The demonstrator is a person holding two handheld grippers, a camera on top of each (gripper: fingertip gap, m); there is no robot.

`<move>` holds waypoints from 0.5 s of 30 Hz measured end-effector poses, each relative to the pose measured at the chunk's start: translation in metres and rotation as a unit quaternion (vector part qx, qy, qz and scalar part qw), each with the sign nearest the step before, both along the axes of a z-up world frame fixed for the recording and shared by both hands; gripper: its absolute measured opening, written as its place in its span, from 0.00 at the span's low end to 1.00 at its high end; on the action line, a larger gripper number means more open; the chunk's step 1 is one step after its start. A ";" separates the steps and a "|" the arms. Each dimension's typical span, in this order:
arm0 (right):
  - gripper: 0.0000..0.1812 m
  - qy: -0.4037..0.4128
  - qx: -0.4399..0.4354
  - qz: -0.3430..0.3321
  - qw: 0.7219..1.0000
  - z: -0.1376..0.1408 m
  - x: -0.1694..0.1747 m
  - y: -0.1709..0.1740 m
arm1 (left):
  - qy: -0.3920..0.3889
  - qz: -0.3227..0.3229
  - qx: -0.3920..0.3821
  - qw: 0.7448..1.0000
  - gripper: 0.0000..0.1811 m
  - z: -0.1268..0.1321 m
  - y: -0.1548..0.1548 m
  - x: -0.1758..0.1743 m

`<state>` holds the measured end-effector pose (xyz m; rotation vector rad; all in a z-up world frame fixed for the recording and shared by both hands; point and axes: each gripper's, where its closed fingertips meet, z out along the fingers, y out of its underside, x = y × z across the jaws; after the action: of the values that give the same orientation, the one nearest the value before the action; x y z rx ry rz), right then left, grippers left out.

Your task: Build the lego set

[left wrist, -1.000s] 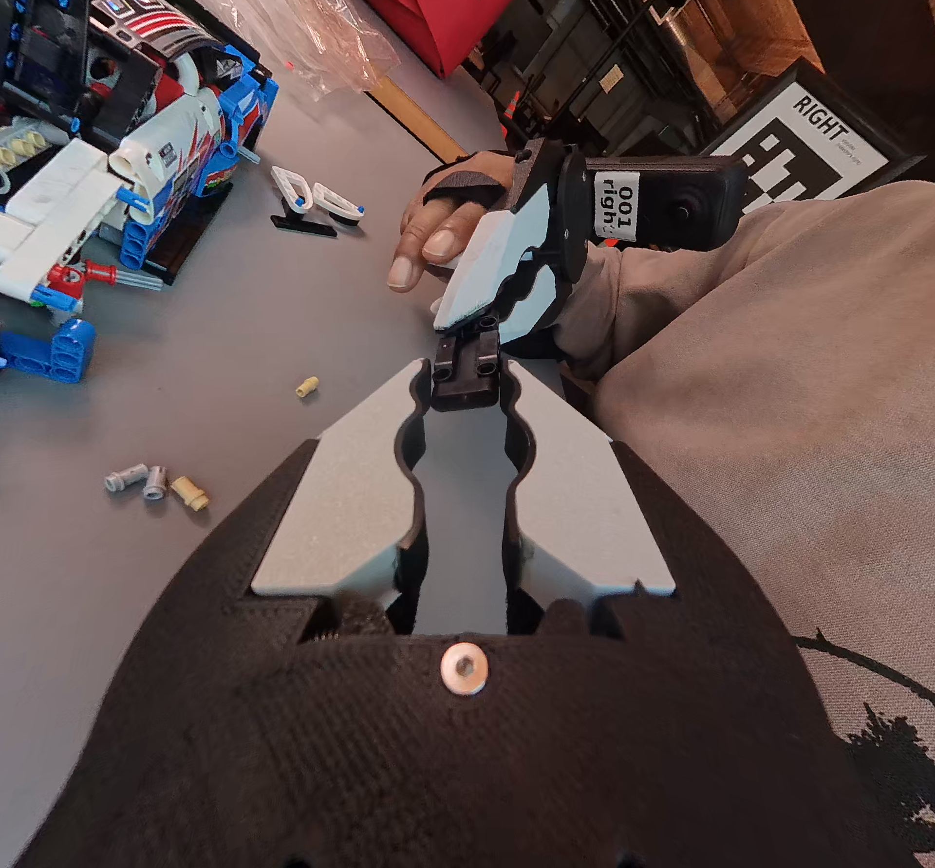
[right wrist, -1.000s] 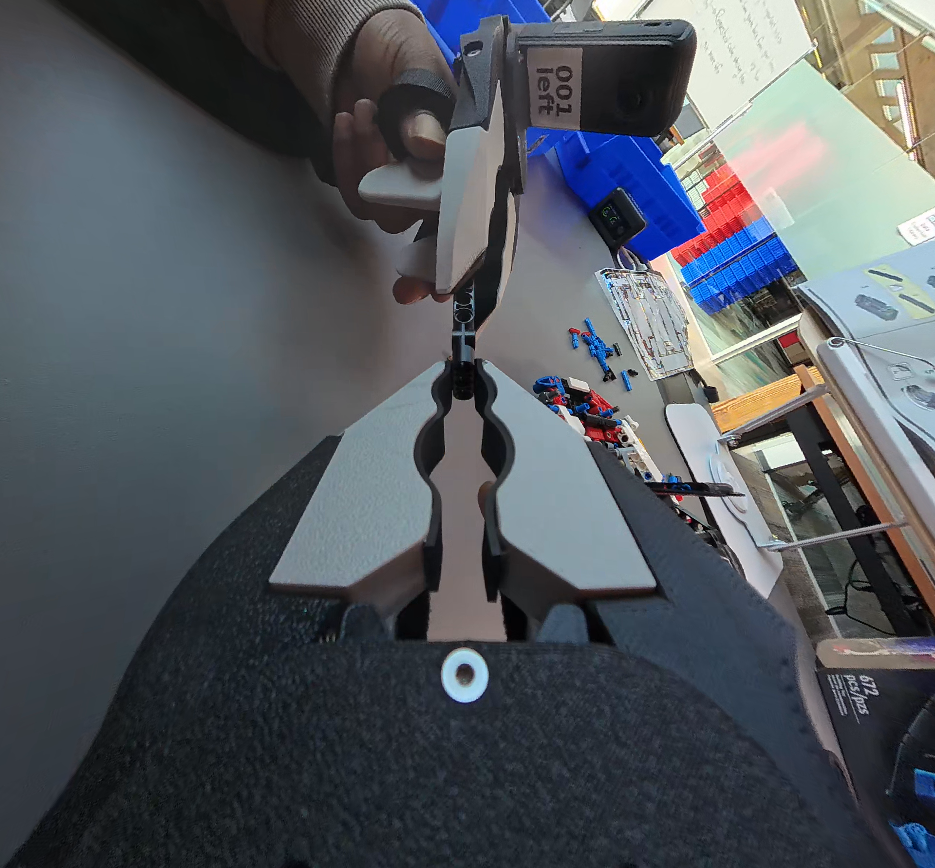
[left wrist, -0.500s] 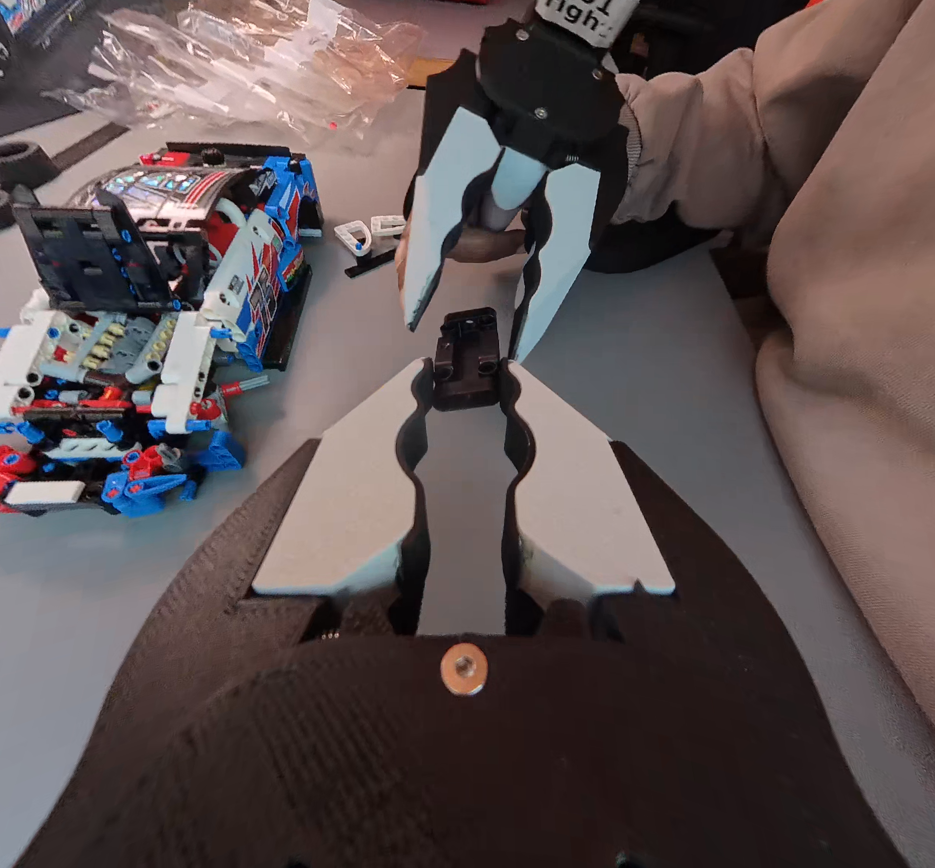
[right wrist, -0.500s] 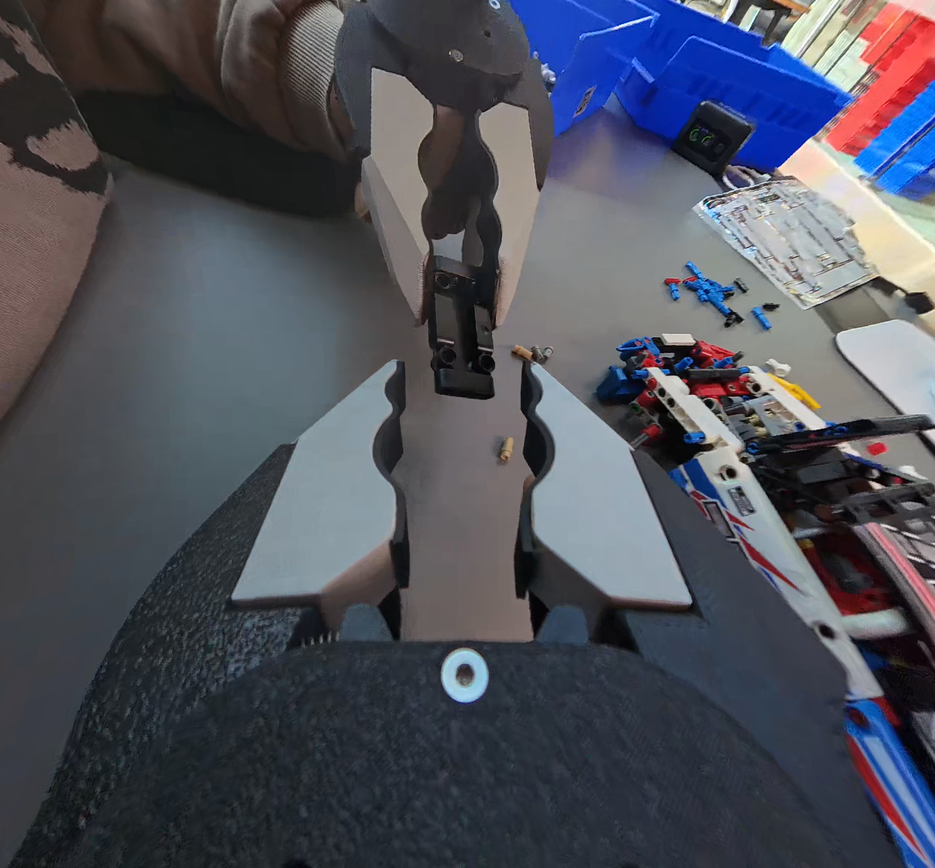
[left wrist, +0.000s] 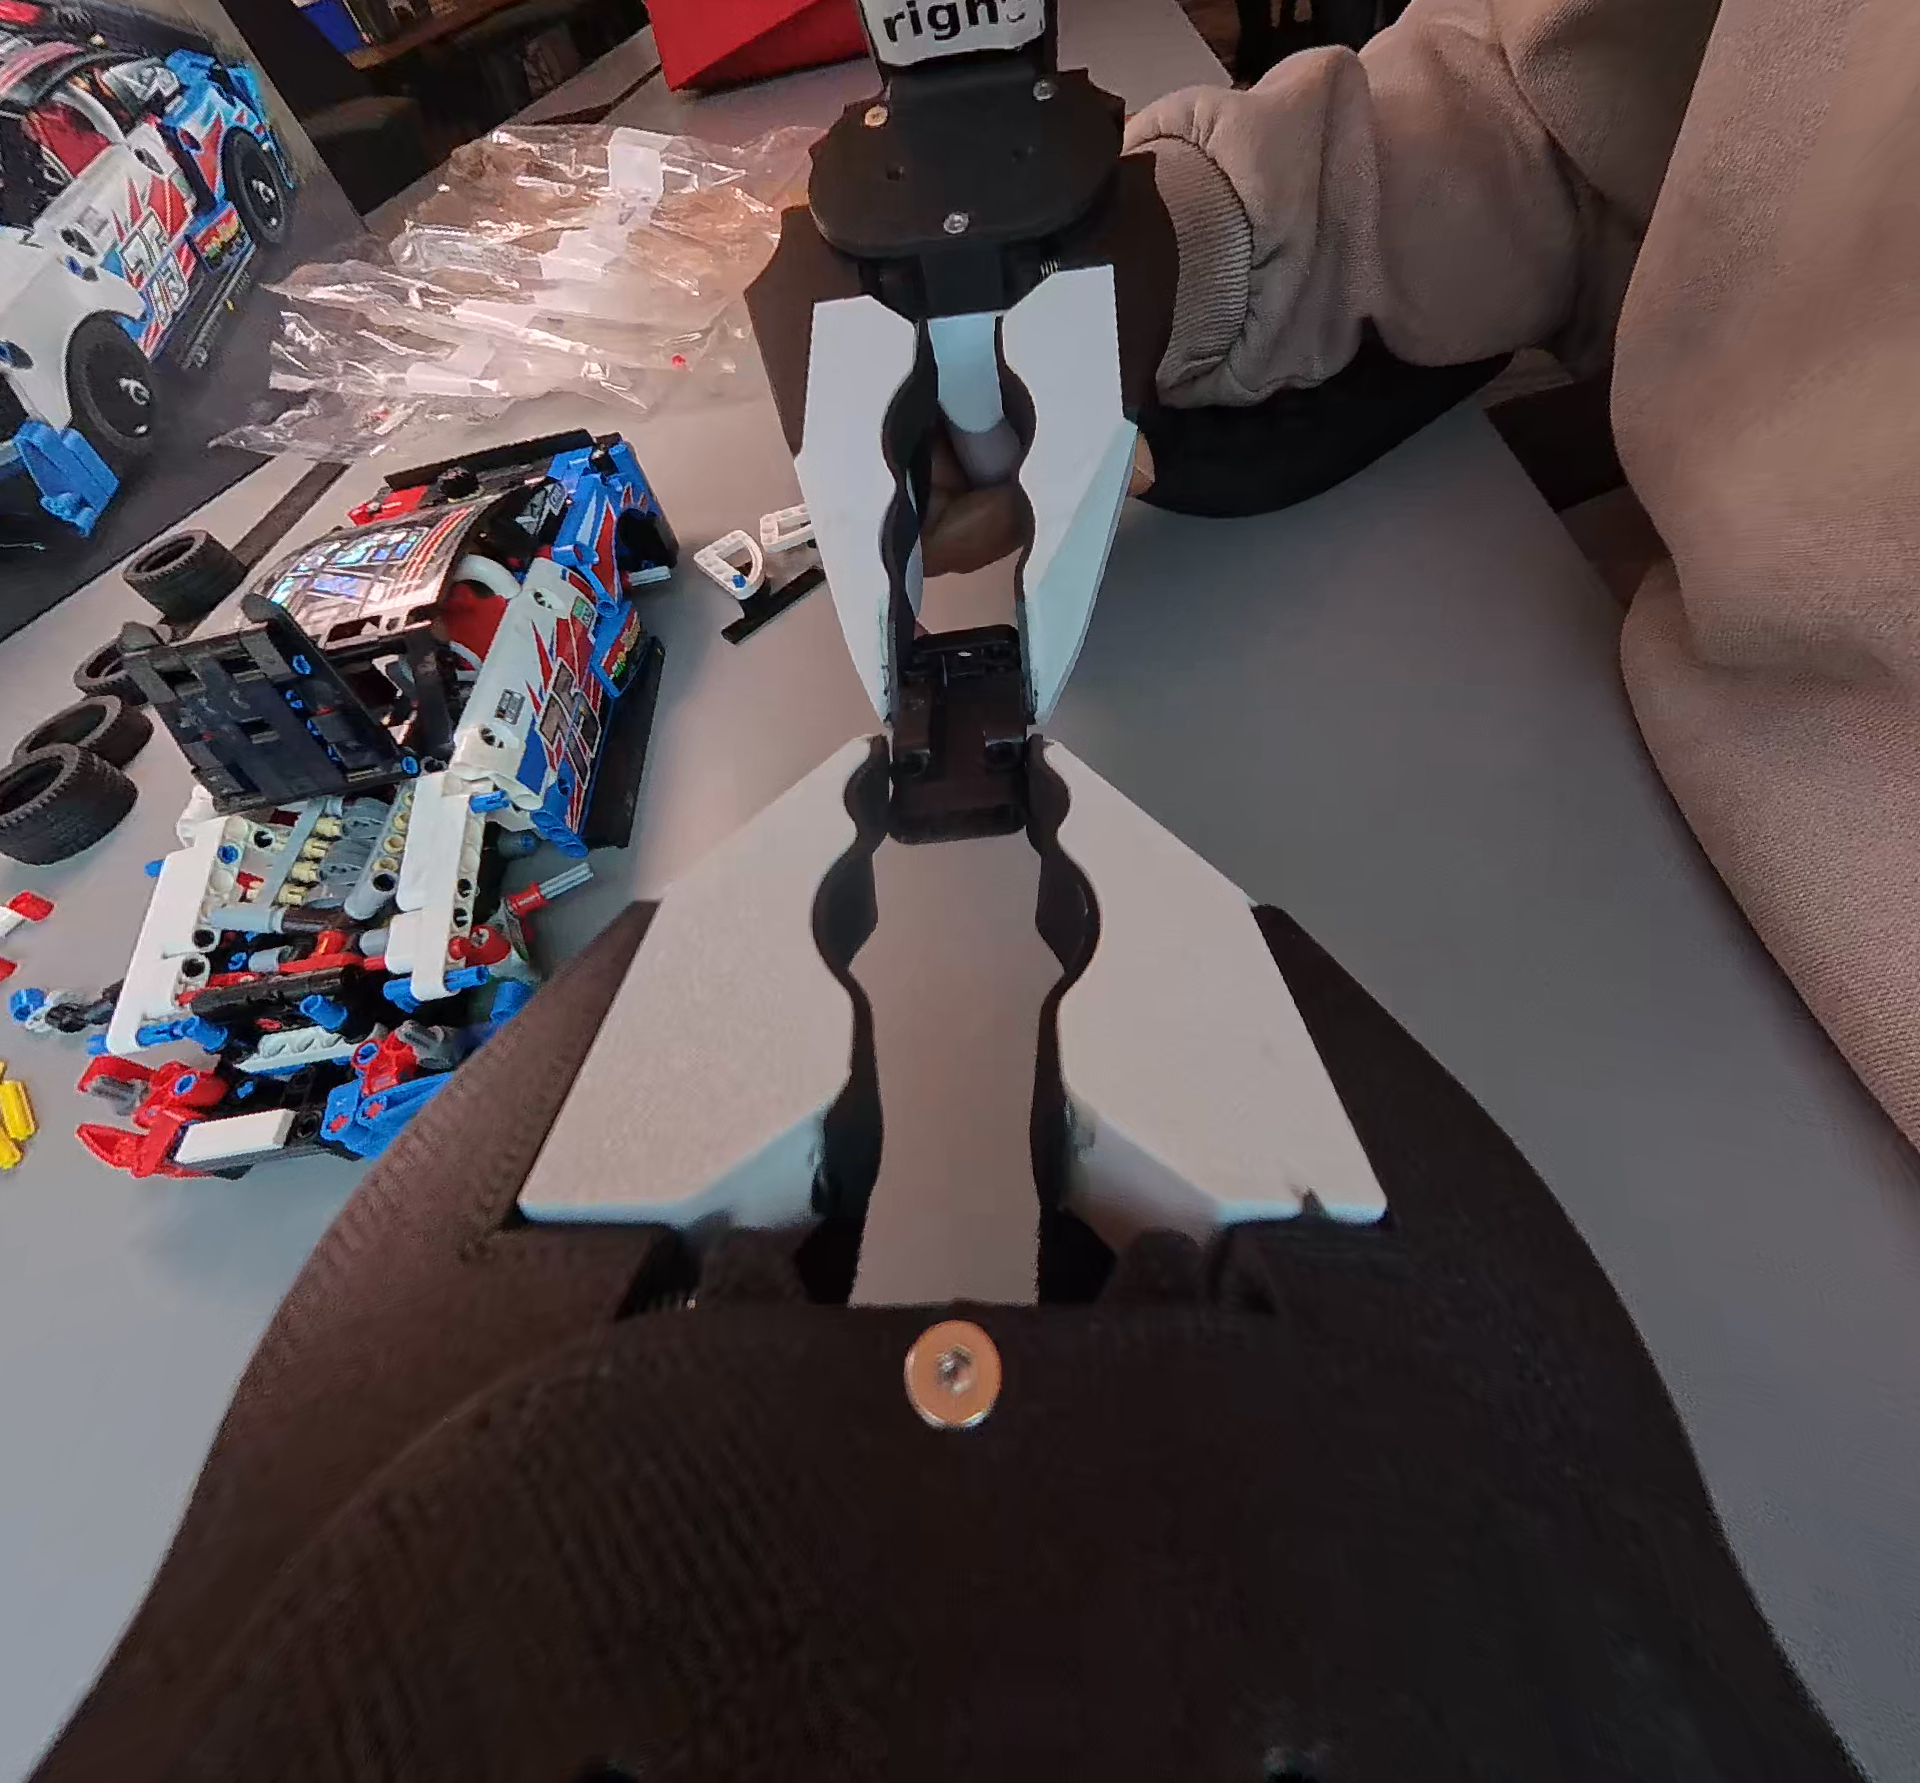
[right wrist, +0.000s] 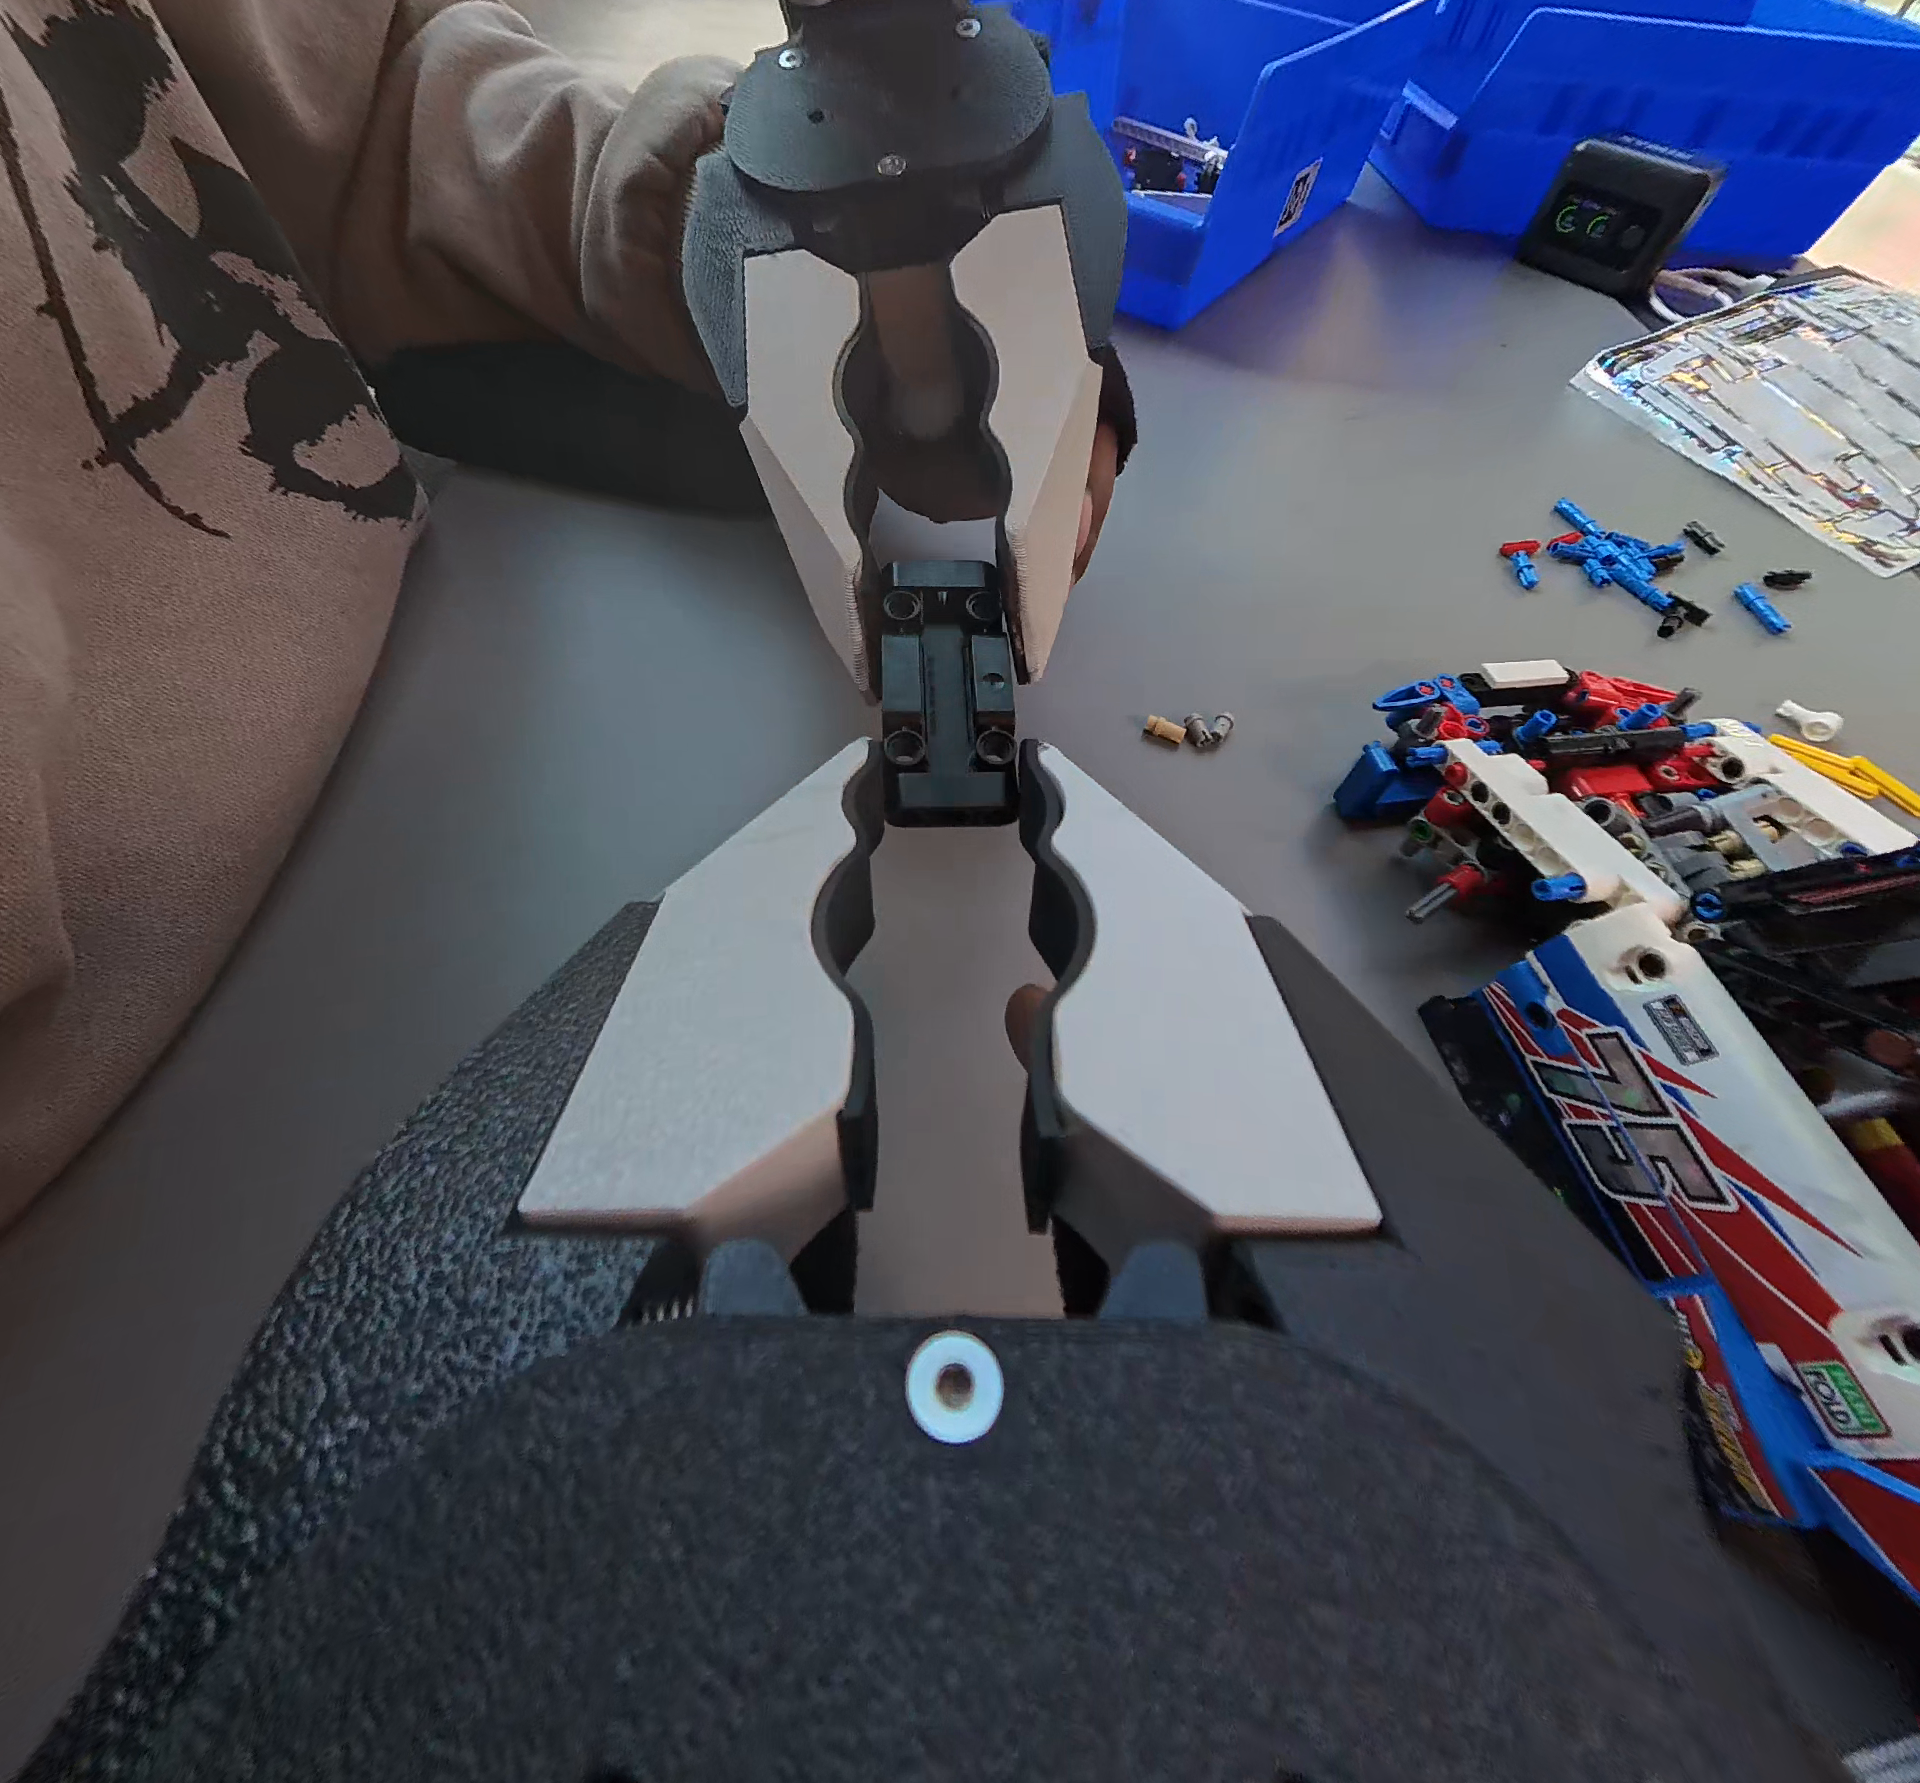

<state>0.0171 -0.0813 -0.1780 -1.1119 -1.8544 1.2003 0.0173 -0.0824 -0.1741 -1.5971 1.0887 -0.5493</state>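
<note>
- Progress: your car model (left wrist: 416, 777) lies on the tabletop (left wrist: 1299, 798) partly assembled. The printed body panels and the chassis frame are joined, but the engine bay stands open and no wheels are fitted.
- Outstanding: four black tyres (left wrist: 73, 788) sit loose beside the model. Small blue pins (right wrist: 1621, 559), a few tan and grey connectors (right wrist: 1190, 727) and yellow parts lie unused on the tabletop. I judge the build well short of complete.
- Piece in hand: you hold a black lego sub-assembly (left wrist: 956, 746) in the air above the tabletop, between the two tools, well apart from the model.
- Left tool (left wrist: 956, 777): its fingertips are clamped on the near end of the black piece in its own view.
- Right tool (right wrist: 951, 777): its fingertips bracket the opposite end of the same piece. They appear to touch both sides, so I read it as gripping too.
- Relation: the tools face each other tip to tip, with the piece bridging the gap.
- Opened clear bags (left wrist: 540, 279) lie behind the model.
</note>
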 end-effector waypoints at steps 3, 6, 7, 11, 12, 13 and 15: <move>0.12 -0.019 0.027 -0.006 0.999 -0.010 0.000 0.003 | 0.016 0.008 -0.035 0.999 0.13 -0.013 0.002 -0.002; 0.12 -0.031 0.053 -0.008 0.998 -0.017 0.001 0.004 | 0.033 0.011 -0.065 0.997 0.13 -0.024 0.002 -0.003; 0.12 -0.033 0.059 -0.007 0.998 -0.018 0.000 0.004 | 0.034 0.010 -0.072 0.997 0.13 -0.026 0.001 -0.003; 0.12 -0.025 0.079 -0.008 0.997 -0.019 0.000 0.004 | 0.028 0.010 -0.094 0.995 0.13 -0.028 0.001 -0.003; 0.12 -0.023 0.083 -0.008 0.996 -0.019 0.000 0.004 | 0.025 0.010 -0.099 0.995 0.13 -0.028 0.001 -0.003; 0.12 -0.023 0.086 -0.008 0.996 -0.020 0.000 0.004 | 0.024 0.010 -0.103 0.994 0.13 -0.028 0.001 -0.003; 0.12 -0.028 0.094 -0.009 0.995 -0.023 0.000 0.005 | 0.030 0.011 -0.105 0.994 0.13 -0.030 0.001 -0.004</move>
<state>0.0166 -0.0767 -0.2014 -1.0654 -1.9509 0.9704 0.0137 -0.0815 -0.2046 -1.8169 1.0845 -0.6211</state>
